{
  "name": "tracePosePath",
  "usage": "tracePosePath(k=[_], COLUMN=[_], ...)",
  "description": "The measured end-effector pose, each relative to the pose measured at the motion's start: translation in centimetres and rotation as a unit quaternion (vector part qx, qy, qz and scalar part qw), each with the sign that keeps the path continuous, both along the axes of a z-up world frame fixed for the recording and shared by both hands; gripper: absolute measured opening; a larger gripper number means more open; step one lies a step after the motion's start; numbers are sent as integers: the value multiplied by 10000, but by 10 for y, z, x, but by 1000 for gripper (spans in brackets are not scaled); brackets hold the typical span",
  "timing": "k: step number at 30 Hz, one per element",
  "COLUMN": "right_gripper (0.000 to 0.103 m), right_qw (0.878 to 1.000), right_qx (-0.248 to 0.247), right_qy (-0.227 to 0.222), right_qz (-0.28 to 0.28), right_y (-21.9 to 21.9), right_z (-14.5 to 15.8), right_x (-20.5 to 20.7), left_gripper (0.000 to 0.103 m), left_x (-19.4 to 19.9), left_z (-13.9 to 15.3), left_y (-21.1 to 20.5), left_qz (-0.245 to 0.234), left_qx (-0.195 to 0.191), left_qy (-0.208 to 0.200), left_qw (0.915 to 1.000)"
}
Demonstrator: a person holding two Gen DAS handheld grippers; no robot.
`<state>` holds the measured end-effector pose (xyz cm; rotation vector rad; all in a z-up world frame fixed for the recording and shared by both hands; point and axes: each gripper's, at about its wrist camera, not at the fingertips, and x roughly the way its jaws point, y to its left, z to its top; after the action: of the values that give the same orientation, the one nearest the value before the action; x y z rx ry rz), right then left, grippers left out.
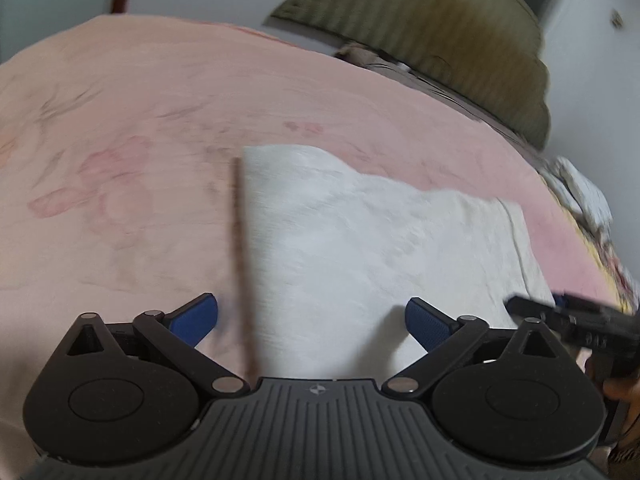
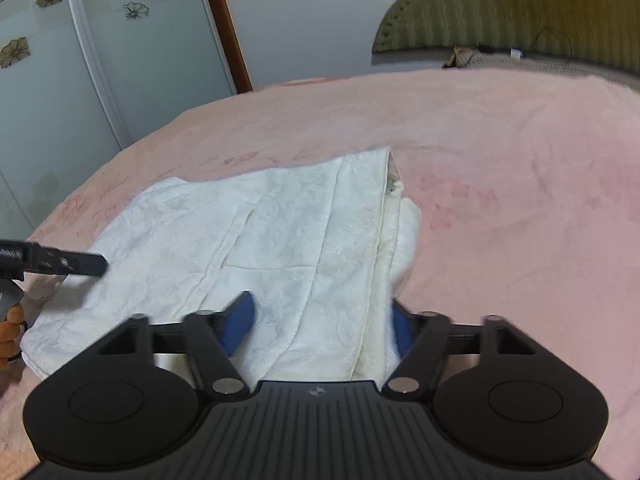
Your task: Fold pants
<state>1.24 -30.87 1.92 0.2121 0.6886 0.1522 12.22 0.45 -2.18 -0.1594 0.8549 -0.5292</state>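
Note:
White fleecy pants (image 1: pixel 360 240) lie folded flat on a pink bed cover (image 1: pixel 140 140); in the right wrist view the pants (image 2: pixel 260 240) show layered edges along their right side. My left gripper (image 1: pixel 312 320) is open just above the pants' near left edge, holding nothing. My right gripper (image 2: pixel 322 324) is open low over the pants' near right part, its right finger beside the layered edge. The right gripper also shows in the left wrist view (image 1: pixel 576 320); the left one shows in the right wrist view (image 2: pixel 60 262).
An olive padded headboard (image 2: pixel 520 12) stands at the bed's far end with a brown-grey cloth (image 2: pixel 472 58) below it. A floral wardrobe (image 2: pixel 80 60) stands to the left of the bed. A patterned cloth pile (image 1: pixel 588 200) lies at the bed's right edge.

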Motion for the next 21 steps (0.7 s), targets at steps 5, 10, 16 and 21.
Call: tracePosePath(k=[5, 10, 16, 21], right_gripper=[35, 25, 21, 21], right_qw=[9994, 9978, 9900, 9840], right_qx=[117, -39, -605, -871], right_qy=[-318, -658, -1247, -1505], right_qz=[1, -7, 247, 386], right_y=[-7, -1, 25, 42], right_z=[4, 17, 50, 68], right_x=[-17, -22, -19, 13], left_gripper=[21, 7, 8, 8], left_x=[-27, -43, -45, -18], left_z=[7, 21, 44, 73], left_y=[-17, -16, -17, -21], left_qz=[-33, 86, 164, 375], left_qx=[431, 555, 660, 988], left_qy=[-675, -1204, -1772, -2296], left_qw=[9968, 9911, 9818, 9675])
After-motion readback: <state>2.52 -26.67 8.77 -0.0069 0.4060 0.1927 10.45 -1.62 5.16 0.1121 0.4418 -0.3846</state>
